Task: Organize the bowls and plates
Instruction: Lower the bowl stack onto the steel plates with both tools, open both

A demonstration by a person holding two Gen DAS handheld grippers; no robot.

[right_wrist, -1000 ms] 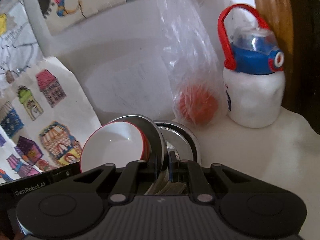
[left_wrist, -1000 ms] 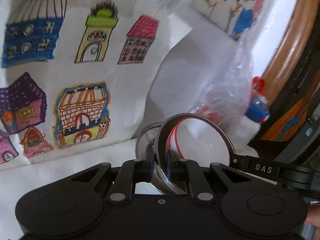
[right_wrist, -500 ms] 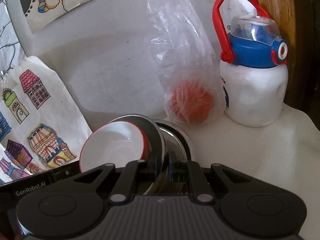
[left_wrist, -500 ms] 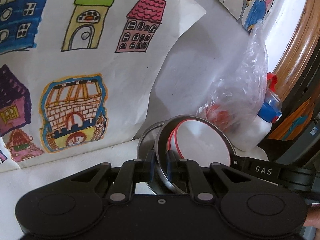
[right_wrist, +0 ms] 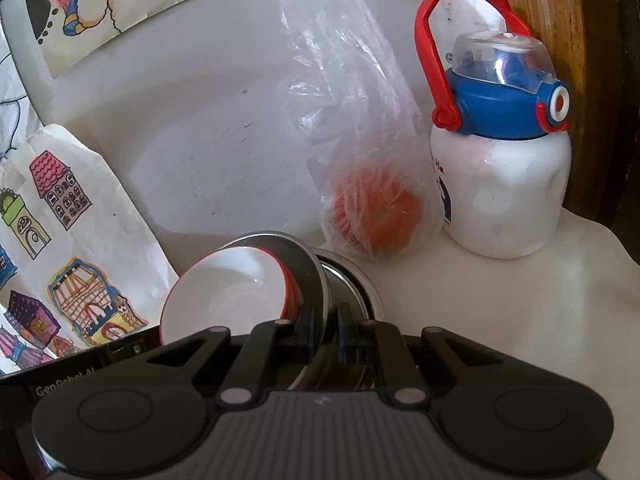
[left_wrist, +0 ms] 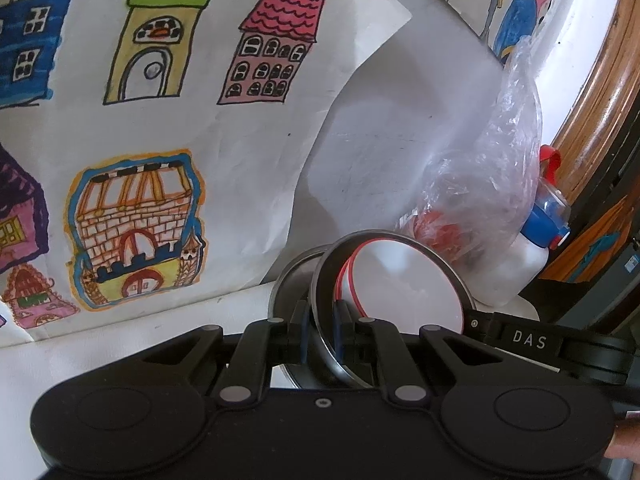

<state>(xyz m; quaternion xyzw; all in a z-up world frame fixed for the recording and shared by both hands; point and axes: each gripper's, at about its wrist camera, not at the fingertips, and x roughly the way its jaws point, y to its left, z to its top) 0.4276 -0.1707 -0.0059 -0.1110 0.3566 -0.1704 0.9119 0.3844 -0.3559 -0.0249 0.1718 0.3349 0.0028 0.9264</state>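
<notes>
Two grippers are clamping one tilted steel bowl (left_wrist: 320,312): the left gripper (left_wrist: 320,334) is pinching its rim in its own view, and the right gripper (right_wrist: 324,330) is pinching the rim in the other. White red-rimmed bowls (left_wrist: 404,284) are nesting inside it, and a second steel bowl (right_wrist: 352,284) is sitting just behind on the white tabletop (right_wrist: 500,320). "DAS" is showing on the right gripper's side at 3 o'clock in the left view; "GenRobot" is reading partly at 8 o'clock in the right view. A bag (right_wrist: 360,152) and bottle (right_wrist: 500,176) are standing at 1 o'clock, leaving bare tabletop at 3 o'clock. Drawings (left_wrist: 140,120) are covering the wall at 10 o'clock.
</notes>
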